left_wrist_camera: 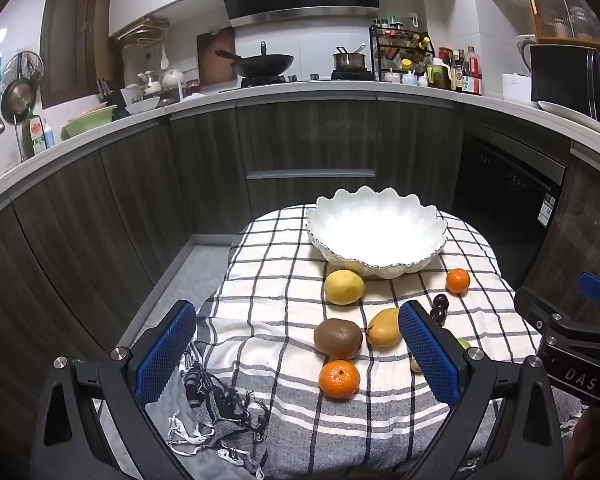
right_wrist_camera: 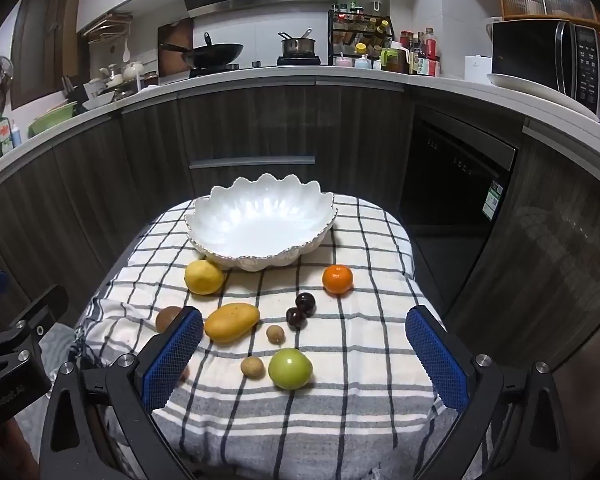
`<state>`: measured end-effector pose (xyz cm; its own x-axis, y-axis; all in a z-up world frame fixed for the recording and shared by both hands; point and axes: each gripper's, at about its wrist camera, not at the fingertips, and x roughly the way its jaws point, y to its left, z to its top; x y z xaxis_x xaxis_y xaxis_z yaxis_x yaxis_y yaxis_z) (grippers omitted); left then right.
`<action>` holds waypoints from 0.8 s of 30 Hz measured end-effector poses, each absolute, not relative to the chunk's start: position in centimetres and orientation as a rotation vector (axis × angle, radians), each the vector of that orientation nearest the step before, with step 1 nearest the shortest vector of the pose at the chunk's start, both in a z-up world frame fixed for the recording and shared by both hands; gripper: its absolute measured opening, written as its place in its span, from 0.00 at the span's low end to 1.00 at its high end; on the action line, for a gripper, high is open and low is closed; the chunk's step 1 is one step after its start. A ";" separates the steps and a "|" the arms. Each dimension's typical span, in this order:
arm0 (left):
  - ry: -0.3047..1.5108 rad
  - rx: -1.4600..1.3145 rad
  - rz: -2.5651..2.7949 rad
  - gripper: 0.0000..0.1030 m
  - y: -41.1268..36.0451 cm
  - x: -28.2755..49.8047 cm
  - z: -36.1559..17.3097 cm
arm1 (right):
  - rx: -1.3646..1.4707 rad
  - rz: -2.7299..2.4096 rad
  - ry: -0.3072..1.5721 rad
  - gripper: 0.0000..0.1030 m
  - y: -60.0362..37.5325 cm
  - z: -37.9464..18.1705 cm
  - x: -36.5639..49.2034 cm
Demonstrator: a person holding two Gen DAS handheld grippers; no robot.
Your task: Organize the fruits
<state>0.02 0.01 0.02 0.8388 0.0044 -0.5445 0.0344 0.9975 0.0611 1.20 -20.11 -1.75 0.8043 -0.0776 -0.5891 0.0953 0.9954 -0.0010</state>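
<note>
Nearby, a scalloped glossy white bowl (right_wrist_camera: 260, 224) tops checked cloth (right_wrist_camera: 360, 360).

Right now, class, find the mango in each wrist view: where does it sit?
Left wrist view: the mango lies right of centre, beside the kiwi.
Right wrist view: the mango lies left of centre, below the lemon.
Shared landmark: the white bowl behind it.

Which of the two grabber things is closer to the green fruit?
Right. The green fruit lies just ahead of the open right gripper, between its blue pads. The left gripper is off to the fruit's left, over the kiwi, its right finger hiding most of the green fruit.
</note>
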 end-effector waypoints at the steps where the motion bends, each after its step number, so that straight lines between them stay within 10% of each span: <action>1: 0.576 0.069 -0.016 1.00 0.0 0.0 0.0 | 0.029 -0.092 0.630 0.99 -20.1 -1.7 1.2; 24: 0.572 0.074 -0.014 1.00 0.0 0.1 0.2 | 0.028 -0.095 0.628 1.00 -20.2 -1.6 1.1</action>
